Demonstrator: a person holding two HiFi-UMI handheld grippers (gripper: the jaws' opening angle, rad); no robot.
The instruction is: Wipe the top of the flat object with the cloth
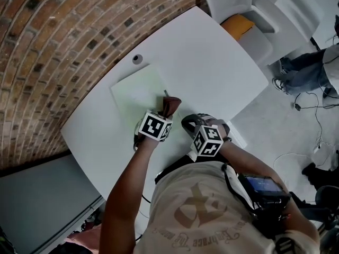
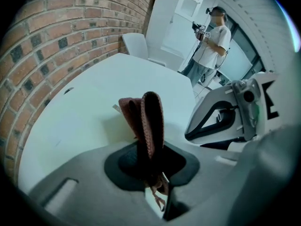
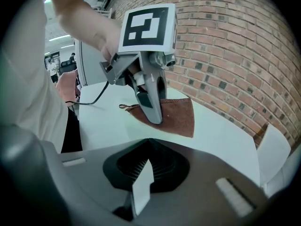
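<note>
Left gripper view: my left gripper point(image 2: 151, 171) is clenched on the folded brown cloth point(image 2: 146, 121), free end poking forward for rubbing. My right gripper point(image 3: 142, 185) looks empty, jaws nearly together, kept aside. Beyond, the flat object point(image 1: 139, 91) lies by the surface's point(image 1: 212, 62) brick-wall edge.

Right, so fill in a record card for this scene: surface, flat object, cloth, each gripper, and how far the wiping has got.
surface: white table beside a brick wall
flat object: pale sheet, lying flat on the table
cloth: brown, folded, over the sheet's near right edge; contact unclear
left gripper: shut on the cloth
right gripper: jaws together, nothing in them, beside the left one, off the sheet
wiping: most of the sheet lies beyond the cloth
</note>
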